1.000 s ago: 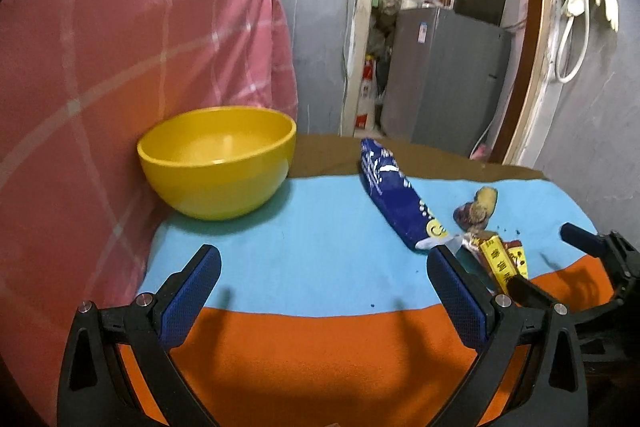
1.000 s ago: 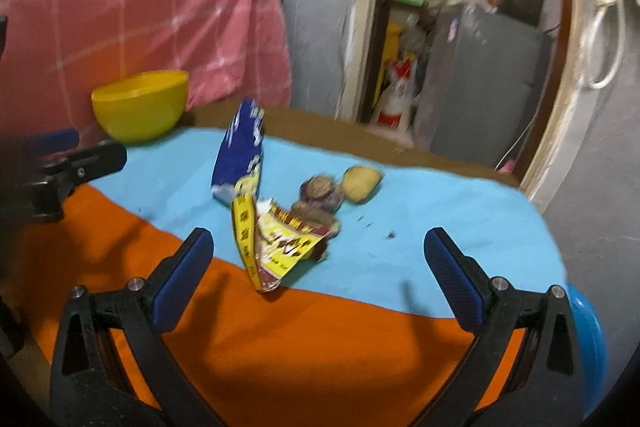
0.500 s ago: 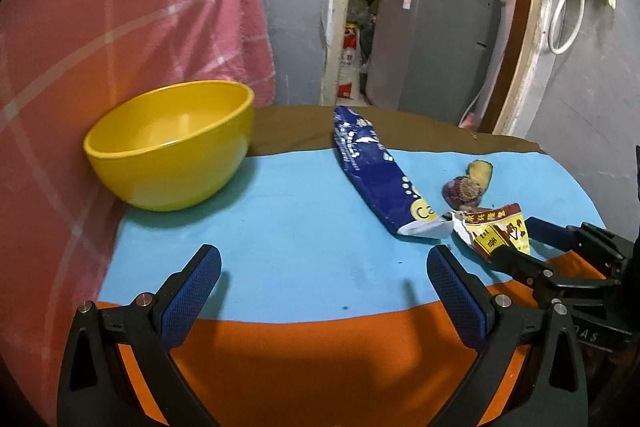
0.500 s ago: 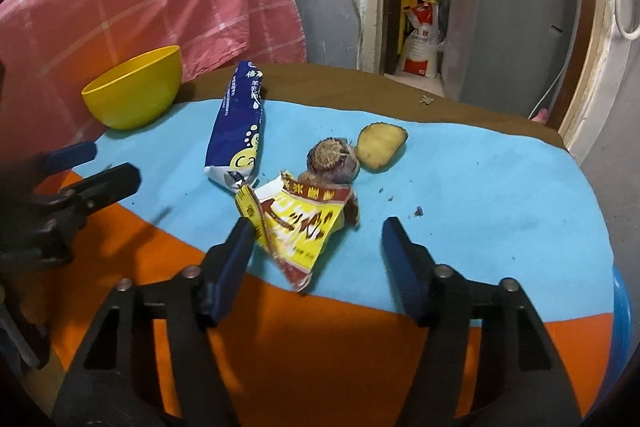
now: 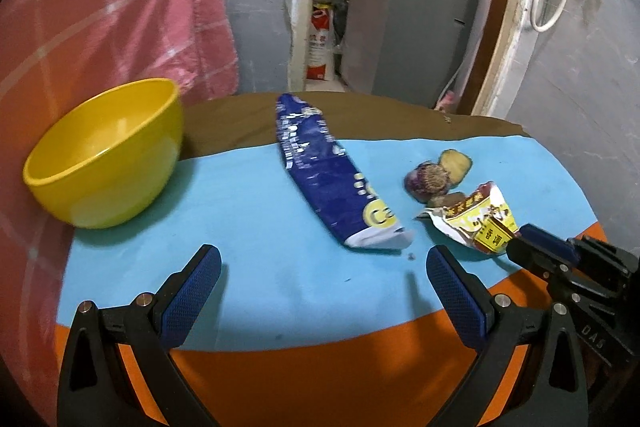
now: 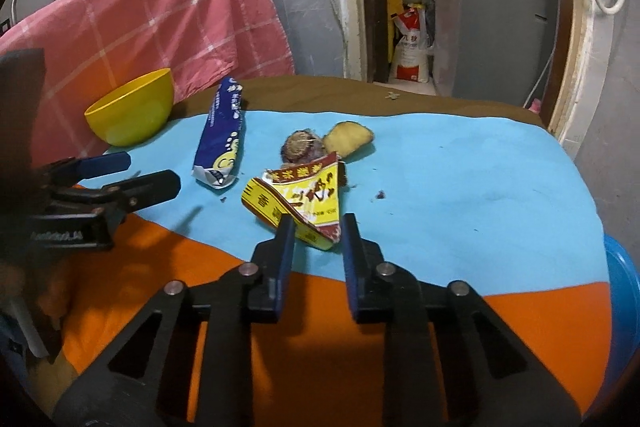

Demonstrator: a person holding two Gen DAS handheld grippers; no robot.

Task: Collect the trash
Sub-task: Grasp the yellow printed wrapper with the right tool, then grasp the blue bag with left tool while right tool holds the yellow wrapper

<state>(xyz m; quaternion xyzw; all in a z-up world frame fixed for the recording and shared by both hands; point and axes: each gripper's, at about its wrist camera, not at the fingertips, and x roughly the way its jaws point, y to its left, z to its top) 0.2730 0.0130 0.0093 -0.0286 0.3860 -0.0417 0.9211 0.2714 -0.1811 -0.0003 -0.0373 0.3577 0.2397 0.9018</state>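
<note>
Your right tongs (image 6: 317, 233) are closing around the near corner of the yellow wrapper (image 6: 298, 199), which lies on the desk (image 6: 460, 187) straight ahead of them; the pads flank that corner but do not visibly press it yet. Your left tongs (image 5: 320, 291) stand wide open and empty. The blue wrapper (image 5: 332, 179) lies ahead of them, its long axis running away and leftward toward the yellow bowl (image 5: 106, 155).
</note>
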